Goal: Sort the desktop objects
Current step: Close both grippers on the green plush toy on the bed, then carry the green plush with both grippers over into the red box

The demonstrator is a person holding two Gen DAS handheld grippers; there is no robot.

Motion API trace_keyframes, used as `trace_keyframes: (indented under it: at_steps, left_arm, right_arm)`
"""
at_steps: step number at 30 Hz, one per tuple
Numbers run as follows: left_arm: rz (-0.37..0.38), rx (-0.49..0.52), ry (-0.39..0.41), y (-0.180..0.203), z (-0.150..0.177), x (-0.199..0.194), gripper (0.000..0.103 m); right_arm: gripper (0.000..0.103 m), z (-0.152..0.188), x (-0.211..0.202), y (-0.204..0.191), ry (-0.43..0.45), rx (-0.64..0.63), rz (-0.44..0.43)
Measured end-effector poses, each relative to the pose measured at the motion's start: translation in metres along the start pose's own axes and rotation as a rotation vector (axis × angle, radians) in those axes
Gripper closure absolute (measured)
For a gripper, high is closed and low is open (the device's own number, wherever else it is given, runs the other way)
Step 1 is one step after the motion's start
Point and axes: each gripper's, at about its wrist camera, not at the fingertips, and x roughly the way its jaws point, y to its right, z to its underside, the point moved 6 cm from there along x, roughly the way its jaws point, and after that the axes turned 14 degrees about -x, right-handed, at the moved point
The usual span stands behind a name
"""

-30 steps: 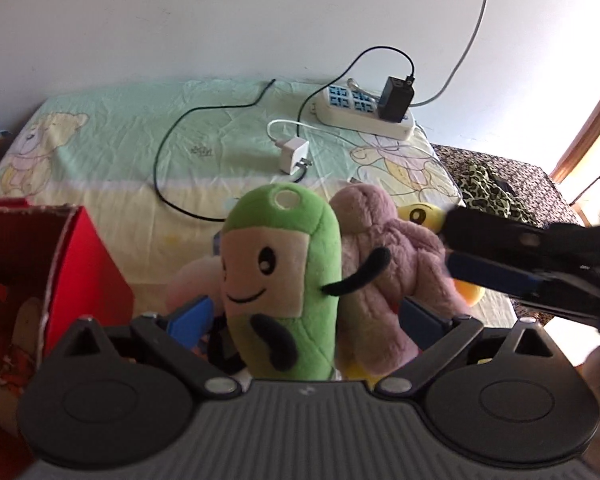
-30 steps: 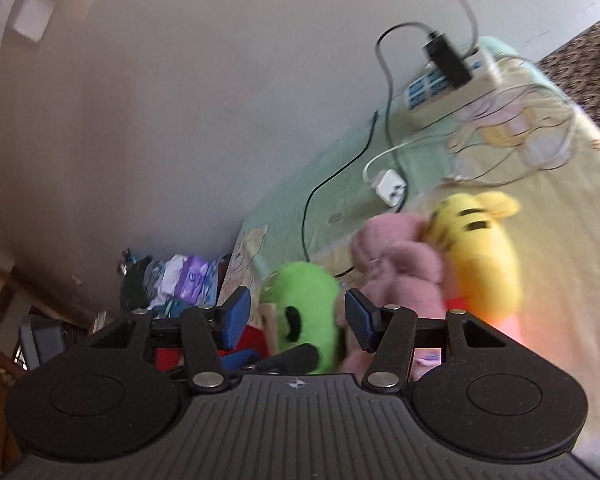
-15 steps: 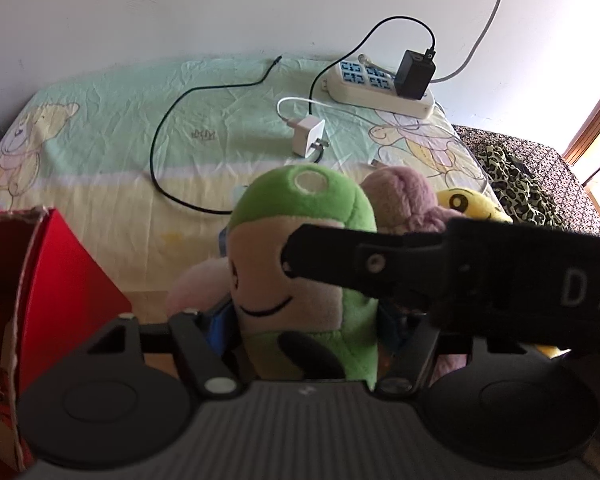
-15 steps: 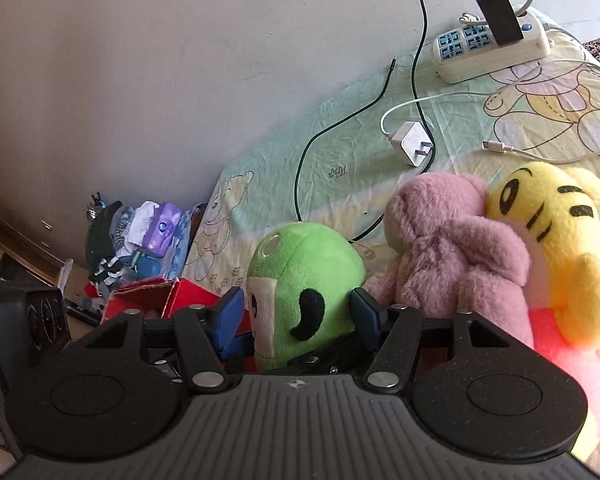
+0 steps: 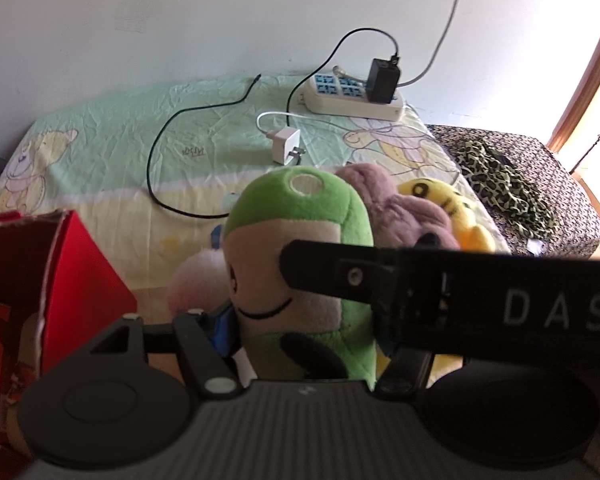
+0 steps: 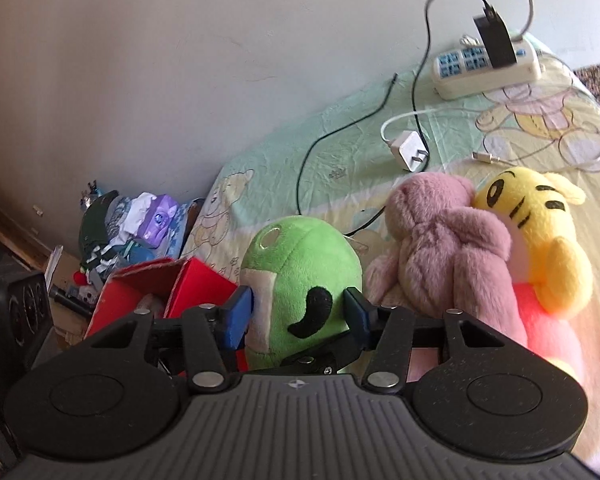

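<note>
Since a second ago the right tool has swung in from the right edge, two tools now crowd one toy. At the left end of the cloth-covered counter, by its near edge, stands the red box, its top open and so far unused in this step. Just right of it is the green plush, upright. The left tool has drawn its fingers in from the wide stance of a second ago: its blue pad presses the toy's left flank, and although the other finger is hidden behind the right tool's black body, I judge this tool to be clamped on the toy. From the right wrist view, the right tool's two pads stand either side of the same toy at about the gap they had when empty, so it looks spread and straddling, not squeezing. Right of the green plush, the pink plush leans against the yellow plush, touching it; neither has moved. Toward the far right corner lie the white charger and the power strip, also unmoved.

For the sorting, this likely means the green plush is the item in hand and a handover or two-tool lift is being set up, with the red box a probable destination. One tool should probably let go before the toy is carried off.
</note>
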Motion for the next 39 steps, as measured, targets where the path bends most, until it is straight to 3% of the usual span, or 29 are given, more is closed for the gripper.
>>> trace_keyframes:
  at_steps: [10,19,27,39]
  left_arm:
    - [-0.001,0.018,0.064,0.0,0.03,-0.061,0.036]
    - [-0.034,0.007,0.22,-0.04,0.012,-0.126,0.036]
    - [-0.106,0.017,0.269,-0.132,-0.011,-0.155,0.036]
    - [-0.216,0.021,0.167,-0.287,-0.024,-0.139,0.036]
  right_arm:
    - [0.049,0.018,-0.038,-0.036,0.008,-0.053,-0.069]
    - [0.049,0.0,-0.038,-0.097,0.112,-0.115,-0.175]
    - [0.049,-0.01,0.023,-0.169,0.148,-0.123,-0.255]
    - [0.049,0.008,0.141,-0.243,0.074,-0.012,-0.308]
